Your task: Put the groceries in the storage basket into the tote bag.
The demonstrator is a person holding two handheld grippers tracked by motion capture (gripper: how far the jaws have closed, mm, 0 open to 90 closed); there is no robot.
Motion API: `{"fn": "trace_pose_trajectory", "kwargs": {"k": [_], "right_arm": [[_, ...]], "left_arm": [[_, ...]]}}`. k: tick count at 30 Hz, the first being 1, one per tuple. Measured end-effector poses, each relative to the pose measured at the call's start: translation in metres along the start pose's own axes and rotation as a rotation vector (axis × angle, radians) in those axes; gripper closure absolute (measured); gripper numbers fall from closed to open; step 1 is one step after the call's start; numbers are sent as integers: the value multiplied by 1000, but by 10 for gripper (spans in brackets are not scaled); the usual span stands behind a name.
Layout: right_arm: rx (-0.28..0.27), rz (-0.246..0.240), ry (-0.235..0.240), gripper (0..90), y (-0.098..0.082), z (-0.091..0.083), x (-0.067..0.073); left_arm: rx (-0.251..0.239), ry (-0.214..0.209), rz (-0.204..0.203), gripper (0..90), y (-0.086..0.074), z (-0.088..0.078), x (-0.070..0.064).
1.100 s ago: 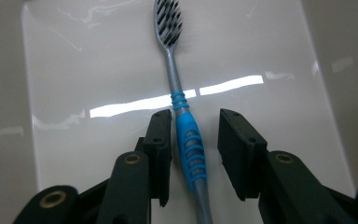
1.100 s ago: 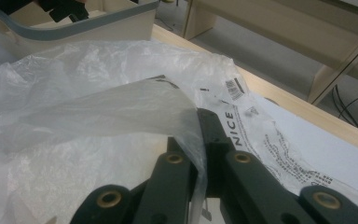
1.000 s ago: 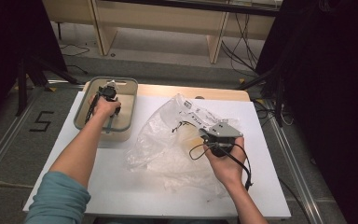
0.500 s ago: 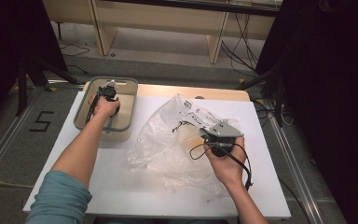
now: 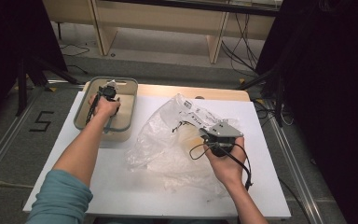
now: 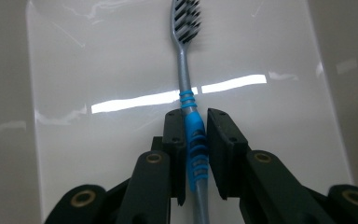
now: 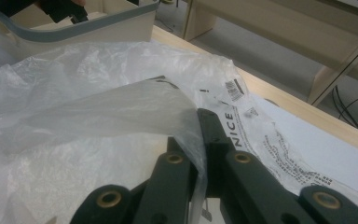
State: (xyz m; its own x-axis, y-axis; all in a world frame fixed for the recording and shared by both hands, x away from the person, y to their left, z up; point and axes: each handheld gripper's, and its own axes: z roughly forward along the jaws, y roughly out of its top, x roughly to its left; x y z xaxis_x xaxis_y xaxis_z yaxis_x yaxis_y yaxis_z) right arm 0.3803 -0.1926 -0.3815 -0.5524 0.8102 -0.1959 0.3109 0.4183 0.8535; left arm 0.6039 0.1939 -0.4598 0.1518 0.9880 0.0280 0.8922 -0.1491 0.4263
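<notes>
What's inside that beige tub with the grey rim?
Inside the beige tub with the grey rim, a grey-and-blue toothbrush is clamped by the left gripper. The hand covers part of the tub's floor.

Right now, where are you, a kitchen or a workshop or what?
Probably a lab or recording room, not a kitchen. A white table stands on a grey floor with a taped "5", loose cables lie behind it, and dark curtains hang at the sides.

Left arm: teal sleeve [image 5: 60,198] pushed up. Right arm bare. Both grippers black w/ brass-coloured pivot screws; right gripper [image 5: 208,136] has grey 3-cornered plate (w/ small holes) + looping black cable [image 5: 242,161].
</notes>
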Motion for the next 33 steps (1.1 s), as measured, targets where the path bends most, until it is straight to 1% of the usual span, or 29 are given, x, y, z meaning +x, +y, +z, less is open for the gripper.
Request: {"fn": "trace_pose_trajectory", "kwargs": {"k": [8, 25, 33], "right_arm": [[0, 0, -1, 900, 0, 0, 0], [-3, -1, -3, 900, 0, 0, -1], [-5, -1, -4, 900, 0, 0, -1]], "left_arm": [[2, 7, 13, 781, 0, 0, -1], [1, 4, 12, 793, 0, -1, -1], [-17, -6, 11, 794, 1, -2, -3]]}}
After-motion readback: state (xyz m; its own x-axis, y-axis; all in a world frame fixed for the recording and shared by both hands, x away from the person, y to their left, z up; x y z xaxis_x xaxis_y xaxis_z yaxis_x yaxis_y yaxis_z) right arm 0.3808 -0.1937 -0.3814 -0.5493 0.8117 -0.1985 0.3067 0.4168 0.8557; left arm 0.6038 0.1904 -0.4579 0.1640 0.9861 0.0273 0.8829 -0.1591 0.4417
